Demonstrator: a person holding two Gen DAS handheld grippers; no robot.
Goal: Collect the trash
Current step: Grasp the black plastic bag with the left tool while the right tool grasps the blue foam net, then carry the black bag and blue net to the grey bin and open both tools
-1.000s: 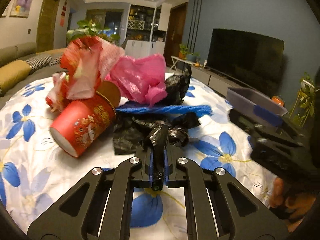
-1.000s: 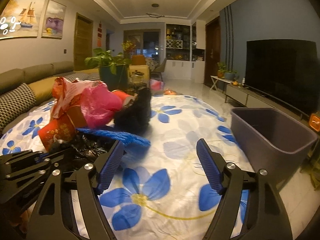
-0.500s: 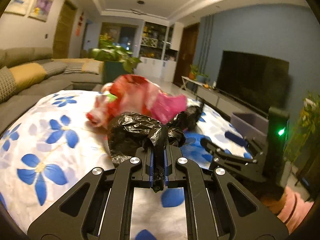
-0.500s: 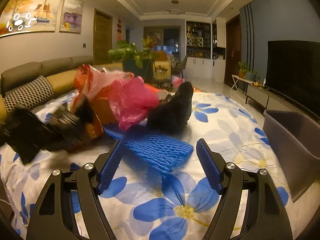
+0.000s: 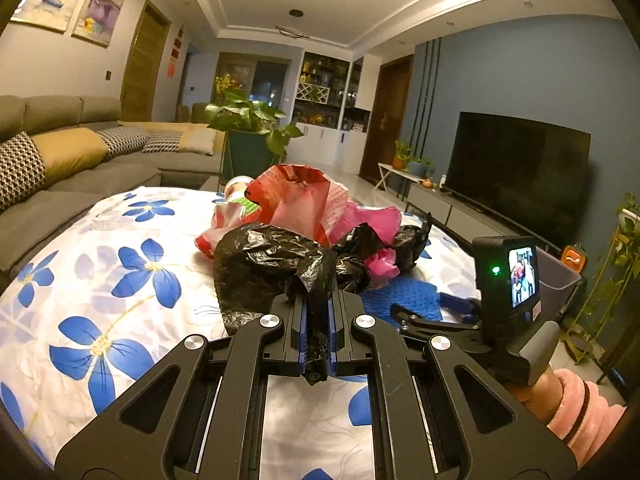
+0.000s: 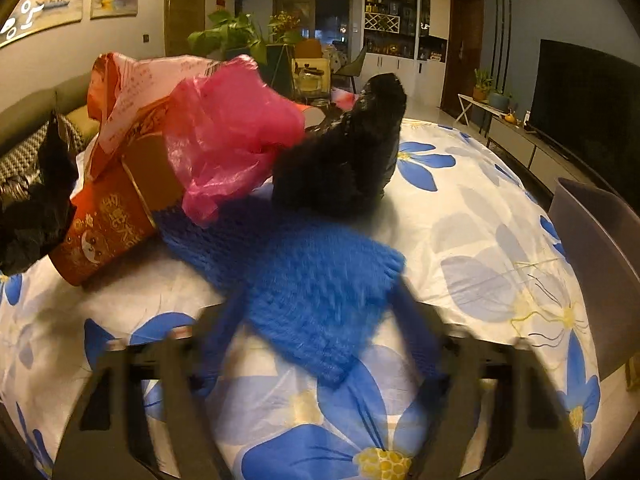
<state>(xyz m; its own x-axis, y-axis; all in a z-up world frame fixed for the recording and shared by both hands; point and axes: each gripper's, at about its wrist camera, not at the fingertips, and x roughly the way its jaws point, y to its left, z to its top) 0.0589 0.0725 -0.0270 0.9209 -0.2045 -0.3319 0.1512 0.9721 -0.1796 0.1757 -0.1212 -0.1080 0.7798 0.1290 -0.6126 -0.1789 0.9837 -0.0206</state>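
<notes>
My left gripper (image 5: 317, 336) is shut on a crumpled black plastic bag (image 5: 264, 268) and holds it above the flowered tablecloth (image 5: 100, 264). Behind it lie a red and white bag (image 5: 296, 200), a pink bag (image 5: 376, 220) and another black bag (image 5: 412, 236). My right gripper (image 6: 320, 336) is open, blurred by motion, with its jaws on either side of a blue foam net (image 6: 316, 280). Close by are a red paper cup (image 6: 108, 232) on its side, the pink bag (image 6: 232, 140) and a black bag (image 6: 352, 160). The right gripper also shows in the left wrist view (image 5: 444, 312).
A grey bin (image 6: 600, 248) stands off the table's right edge; it also shows in the left wrist view (image 5: 556, 280). A sofa (image 5: 80, 168) is at left, a potted plant (image 5: 248, 128) behind the table, a TV (image 5: 520, 172) at right.
My left gripper has lifted the black bag off the table and drawn back. My right gripper has moved forward to the blue foam net, which now lies between its jaws.
</notes>
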